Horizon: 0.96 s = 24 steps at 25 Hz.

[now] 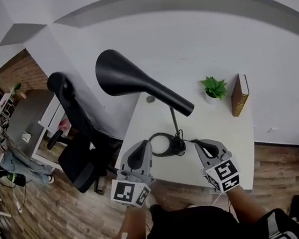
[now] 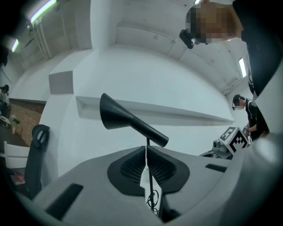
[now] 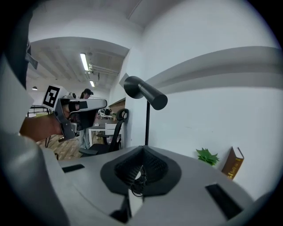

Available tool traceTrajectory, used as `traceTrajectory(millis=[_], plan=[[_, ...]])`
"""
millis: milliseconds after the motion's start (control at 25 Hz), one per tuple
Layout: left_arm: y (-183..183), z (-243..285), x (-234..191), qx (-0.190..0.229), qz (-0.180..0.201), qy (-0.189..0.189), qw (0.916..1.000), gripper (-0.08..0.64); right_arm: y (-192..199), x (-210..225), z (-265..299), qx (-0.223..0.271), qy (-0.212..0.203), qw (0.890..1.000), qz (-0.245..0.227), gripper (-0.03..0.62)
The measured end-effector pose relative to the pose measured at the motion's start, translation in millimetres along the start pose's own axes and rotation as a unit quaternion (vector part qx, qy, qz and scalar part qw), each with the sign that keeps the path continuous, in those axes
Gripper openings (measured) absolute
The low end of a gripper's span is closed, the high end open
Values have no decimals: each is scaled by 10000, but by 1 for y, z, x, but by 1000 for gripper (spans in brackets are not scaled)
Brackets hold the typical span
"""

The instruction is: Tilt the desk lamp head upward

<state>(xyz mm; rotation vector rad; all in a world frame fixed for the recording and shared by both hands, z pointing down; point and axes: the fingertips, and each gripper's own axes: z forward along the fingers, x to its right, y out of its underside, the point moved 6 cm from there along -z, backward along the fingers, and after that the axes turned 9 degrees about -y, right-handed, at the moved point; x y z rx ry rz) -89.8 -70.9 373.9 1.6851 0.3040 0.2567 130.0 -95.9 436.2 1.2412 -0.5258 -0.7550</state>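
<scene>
We hold both grippers low at the near edge of the white desk [image 1: 234, 149], the left gripper [image 1: 144, 144] just left of the desk lamp's ring base [image 1: 161, 145] and the right gripper [image 1: 201, 144] just right of it. Each pair of jaws is pressed together with nothing clamped. The black cone-shaped lamp head [image 1: 134, 80] sits on a thin stem above the base, its wide end to our left and higher than the narrow end, touched by neither gripper. A potted plant [image 1: 214, 87] and a book [image 1: 239, 95] stand at the desk's far right by the wall, and an office chair [image 1: 77, 144] is beside the desk on the left.
</scene>
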Motion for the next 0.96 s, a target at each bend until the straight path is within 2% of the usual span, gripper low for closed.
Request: traceTrajectory(millis=[160,520,760,960], plan=[[7,-7,19,-127,25,-63,9999,14,-1,-1,-13,96,-22,9999,-100,0],[9,-14,34,-303,79,-218,9993,14,-10,-2,-26,349,-119,9992,-159,0],[-14,-20,31,305,226,-510,9980,14,-9,-3,-21,324,-197,9991,-168,0],[-20,-24,21,290,241,-622,9974,14,-14,-7,-17,392,-185,9989,-171,0]])
